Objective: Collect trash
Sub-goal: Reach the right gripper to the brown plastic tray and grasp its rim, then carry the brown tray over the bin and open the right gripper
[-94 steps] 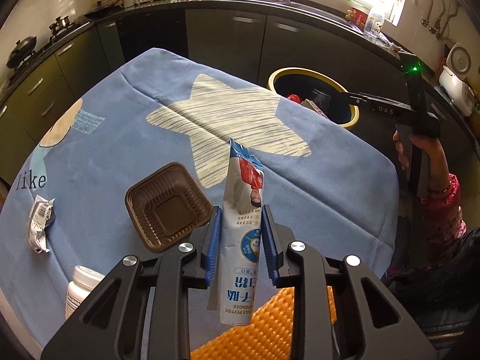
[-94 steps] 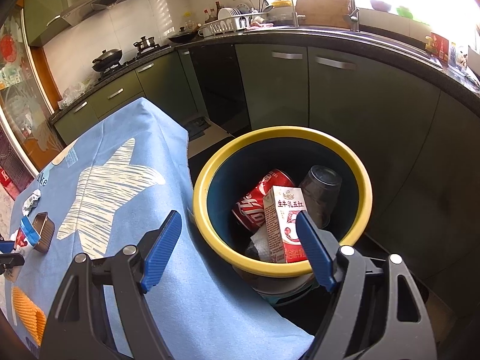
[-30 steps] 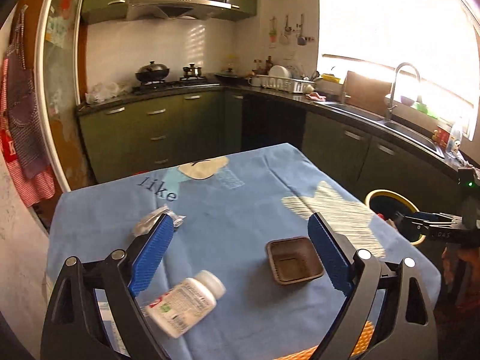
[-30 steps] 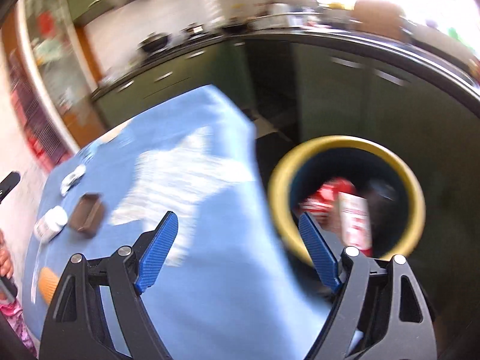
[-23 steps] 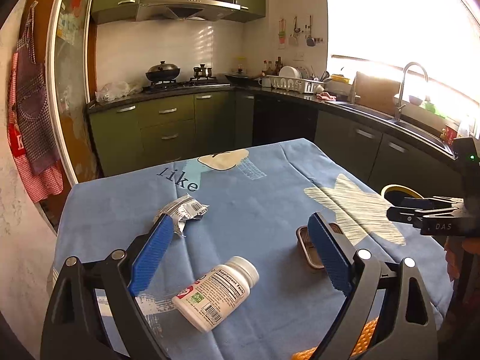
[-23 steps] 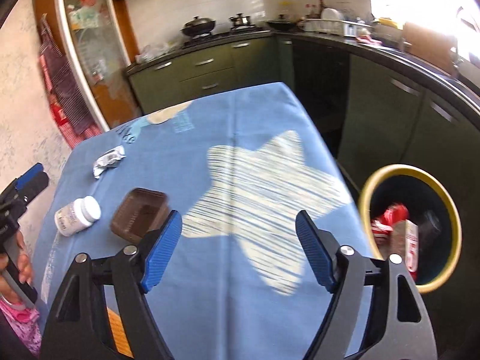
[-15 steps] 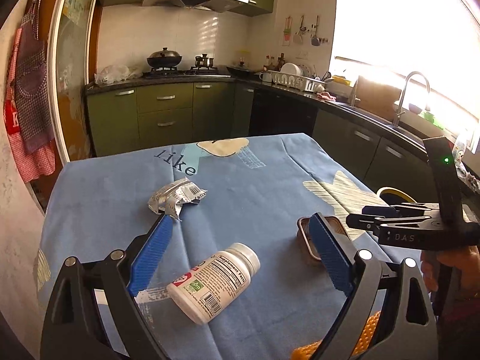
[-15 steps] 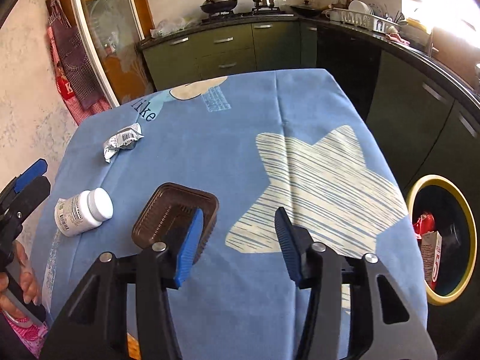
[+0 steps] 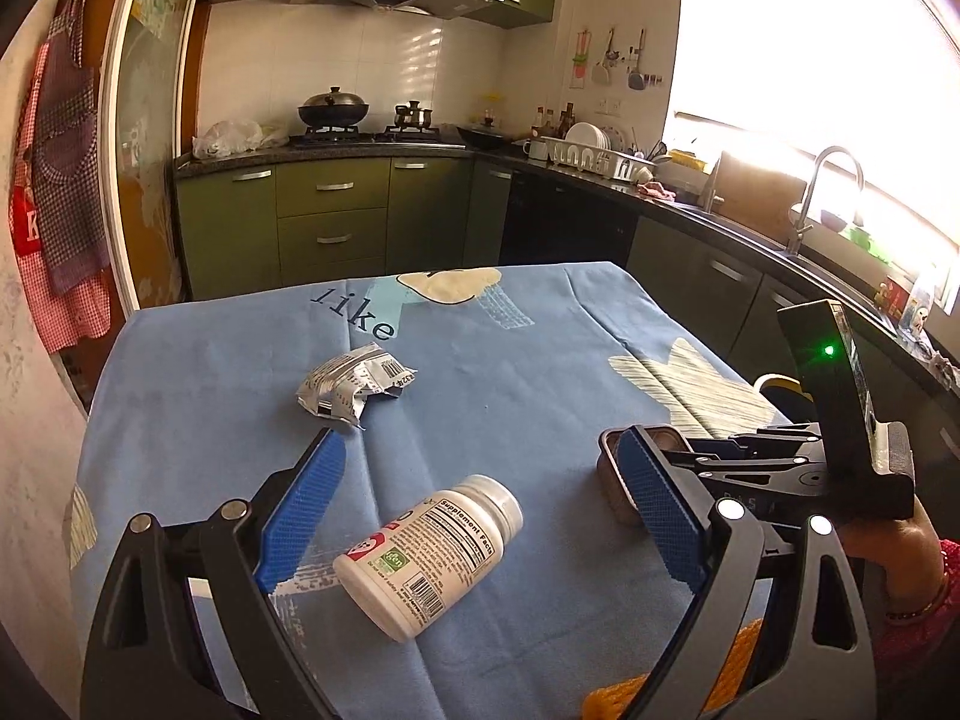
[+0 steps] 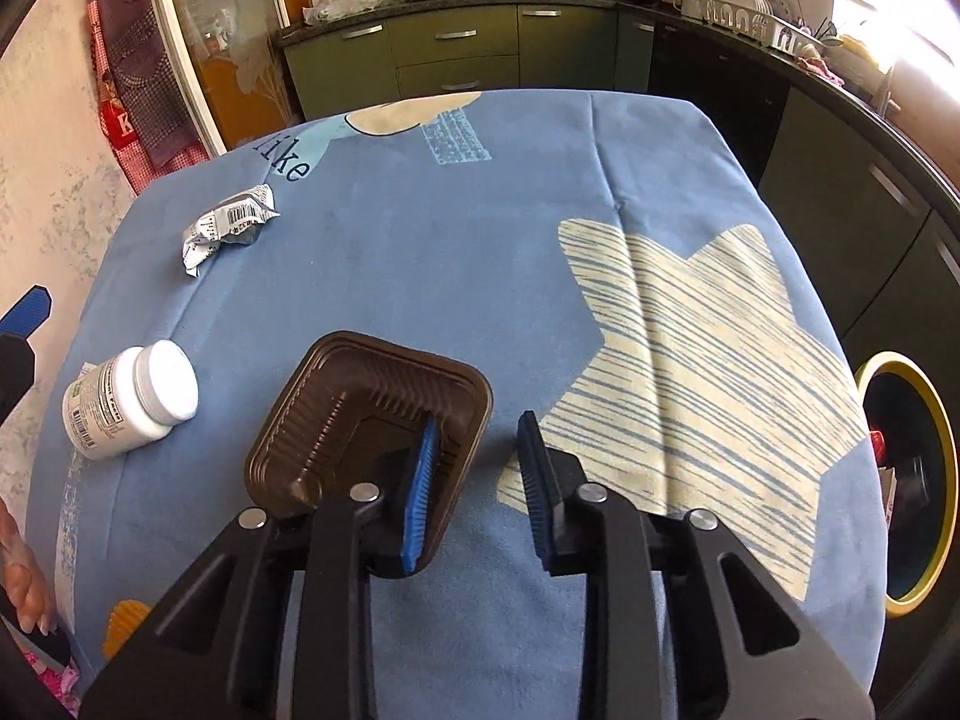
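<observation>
A brown plastic tray (image 10: 366, 414) lies on the blue tablecloth (image 10: 456, 240). My right gripper (image 10: 477, 456) is open, its left finger inside the tray, its right finger outside the tray's right wall. The tray also shows in the left wrist view (image 9: 615, 474), partly behind my finger. My left gripper (image 9: 480, 510) is wide open and empty above a white supplement bottle (image 9: 429, 546) lying on its side, which also shows in the right wrist view (image 10: 129, 399). A crumpled silver wrapper (image 9: 351, 387) lies farther back; the right wrist view shows it too (image 10: 228, 228). The yellow-rimmed bin (image 10: 918, 480) stands right of the table.
Green kitchen cabinets (image 9: 336, 216) and a counter with a sink (image 9: 822, 204) run behind and to the right. An orange mat (image 9: 624, 702) lies at the table's near edge. A glass door (image 10: 222, 30) stands at the far left.
My right gripper has swung from the bin to the table, come down onto the brown tray and narrowed its jaws. My left gripper, earlier shut on a pouch, is open and empty over the bottle.
</observation>
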Demonstrator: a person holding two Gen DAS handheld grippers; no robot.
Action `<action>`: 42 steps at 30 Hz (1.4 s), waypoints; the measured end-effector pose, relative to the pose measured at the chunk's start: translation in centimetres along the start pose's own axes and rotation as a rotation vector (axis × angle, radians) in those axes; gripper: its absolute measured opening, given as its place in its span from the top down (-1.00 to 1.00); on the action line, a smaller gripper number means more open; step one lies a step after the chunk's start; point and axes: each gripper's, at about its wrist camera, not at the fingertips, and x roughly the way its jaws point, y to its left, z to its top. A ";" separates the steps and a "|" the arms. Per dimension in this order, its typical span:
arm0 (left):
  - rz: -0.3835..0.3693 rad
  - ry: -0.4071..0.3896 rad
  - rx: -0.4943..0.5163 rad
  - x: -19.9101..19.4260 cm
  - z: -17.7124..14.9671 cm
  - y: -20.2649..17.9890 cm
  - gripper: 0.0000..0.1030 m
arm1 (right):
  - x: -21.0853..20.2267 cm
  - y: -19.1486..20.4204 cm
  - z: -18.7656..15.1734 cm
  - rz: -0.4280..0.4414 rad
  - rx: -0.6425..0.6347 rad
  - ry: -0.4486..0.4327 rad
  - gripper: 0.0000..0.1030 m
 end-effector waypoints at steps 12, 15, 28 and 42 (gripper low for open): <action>-0.012 -0.018 0.017 -0.3 -0.1 -0.7 -0.76 | -1.8 -0.9 -0.3 -0.011 0.006 -0.053 0.91; -0.017 -0.025 0.023 -0.5 -0.1 -0.8 -0.76 | -2.3 -1.4 -0.4 -0.009 0.017 -0.064 0.91; -0.042 -0.040 0.066 -0.6 -0.3 -1.8 -0.76 | -5.1 -7.1 -1.3 -0.041 0.146 -0.121 0.91; -0.070 -0.056 0.103 -0.7 -0.6 -2.9 -0.76 | -9.2 -23.3 -4.6 -0.299 0.467 -0.190 0.91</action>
